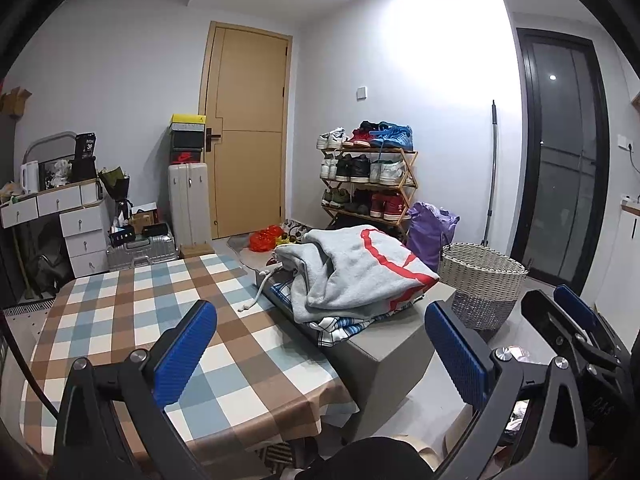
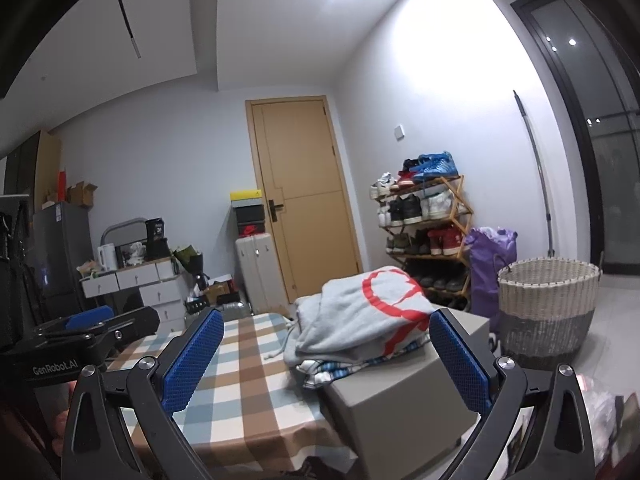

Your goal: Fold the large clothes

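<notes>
A grey hoodie point(image 1: 360, 272) with red print lies folded at frame centre atop a plaid garment point(image 1: 332, 326) on a grey box point(image 1: 396, 340), right of the checked table point(image 1: 160, 300). Both the left gripper point(image 1: 320, 344) and right gripper point(image 2: 326, 360) hang spread wide, holding nothing. A basket point(image 2: 548, 304) stands at right.

checked shirt point(image 1: 338, 326) mostly hidden under grey hoodie point(image 1: 356, 272) | basket point(image 2: 548, 304) contents unseen
</notes>
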Action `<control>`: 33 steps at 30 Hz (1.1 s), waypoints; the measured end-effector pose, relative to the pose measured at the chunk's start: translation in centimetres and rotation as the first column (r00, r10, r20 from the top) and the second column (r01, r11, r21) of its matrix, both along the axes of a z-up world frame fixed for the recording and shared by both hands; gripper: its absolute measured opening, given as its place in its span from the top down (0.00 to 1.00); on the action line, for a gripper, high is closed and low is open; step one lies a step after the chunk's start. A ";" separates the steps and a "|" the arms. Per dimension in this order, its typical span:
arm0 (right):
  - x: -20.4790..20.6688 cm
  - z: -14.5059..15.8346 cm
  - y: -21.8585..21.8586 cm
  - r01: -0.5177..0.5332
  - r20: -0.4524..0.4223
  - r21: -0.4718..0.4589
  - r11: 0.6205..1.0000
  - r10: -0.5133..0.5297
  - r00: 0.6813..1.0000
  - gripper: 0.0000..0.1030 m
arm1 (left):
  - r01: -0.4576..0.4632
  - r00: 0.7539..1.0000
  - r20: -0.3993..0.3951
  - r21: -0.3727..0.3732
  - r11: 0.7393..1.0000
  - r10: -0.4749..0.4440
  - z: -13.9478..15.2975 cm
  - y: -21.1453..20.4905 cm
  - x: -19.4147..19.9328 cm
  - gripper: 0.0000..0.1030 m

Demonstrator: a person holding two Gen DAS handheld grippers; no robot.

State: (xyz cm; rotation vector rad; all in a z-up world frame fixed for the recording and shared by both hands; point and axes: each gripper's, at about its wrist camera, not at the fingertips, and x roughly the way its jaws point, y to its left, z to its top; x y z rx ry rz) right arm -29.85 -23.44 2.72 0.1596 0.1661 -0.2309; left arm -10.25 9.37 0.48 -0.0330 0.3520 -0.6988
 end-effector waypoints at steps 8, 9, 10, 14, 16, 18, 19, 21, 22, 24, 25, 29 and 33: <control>-0.5 0.2 0.5 -0.010 0.012 -0.012 1.000 0.010 1.000 0.00 | -0.005 1.000 -0.021 -0.019 1.000 0.004 0.0 0.5 -0.2 0.01; -0.5 0.2 0.6 -0.011 0.013 -0.013 1.000 0.011 1.000 0.00 | -0.011 1.000 -0.014 -0.018 1.000 0.010 0.1 0.6 -0.4 0.01; -0.5 0.2 0.7 -0.014 0.015 -0.013 1.000 0.014 1.000 0.00 | -0.010 1.000 -0.011 -0.016 1.000 0.010 0.1 0.6 -0.3 0.01; -0.4 0.2 0.6 -0.018 0.014 -0.009 1.000 0.019 1.000 0.00 | 0.004 1.000 -0.021 -0.012 1.000 -0.004 0.1 0.5 -0.3 0.01; -0.5 0.2 0.6 -0.017 0.015 -0.007 1.000 0.017 1.000 0.00 | 0.006 1.000 -0.029 -0.017 1.000 -0.007 0.1 0.6 -0.2 0.02; -0.5 0.2 0.5 -0.015 0.016 -0.005 1.000 0.015 1.000 0.00 | 0.009 1.000 -0.025 -0.014 1.000 -0.009 0.2 0.5 -0.3 0.02; -0.6 0.2 0.5 -0.015 0.016 -0.005 1.000 0.016 1.000 0.00 | 0.008 1.000 -0.023 -0.012 1.000 -0.009 0.1 0.5 -0.3 0.02; -0.7 0.1 0.5 -0.012 0.017 -0.007 1.000 0.012 1.000 0.00 | 0.012 1.000 -0.019 -0.008 1.000 -0.012 0.1 0.4 -0.4 0.02; -0.6 0.1 0.5 -0.012 0.017 -0.007 1.000 0.012 1.000 0.00 | 0.010 1.000 -0.018 -0.006 1.000 -0.011 0.1 0.4 -0.4 0.01; -0.7 0.2 0.6 -0.011 0.018 -0.008 1.000 0.011 1.000 0.00 | 0.018 1.000 -0.018 -0.007 1.000 -0.018 0.2 0.3 -0.5 0.01; -0.7 0.2 0.6 -0.011 0.018 -0.009 1.000 0.011 1.000 0.00 | 0.018 1.000 -0.017 -0.005 1.000 -0.018 0.2 0.3 -0.5 0.01; -0.7 0.2 0.7 -0.015 0.018 -0.014 1.000 0.015 1.000 0.00 | 0.015 1.000 -0.004 0.004 1.000 -0.015 0.2 0.2 -0.7 0.01; -0.6 0.2 0.8 -0.018 0.018 -0.013 1.000 0.019 1.000 0.00 | 0.019 1.000 -0.007 0.004 1.000 -0.019 0.3 0.2 -0.8 0.01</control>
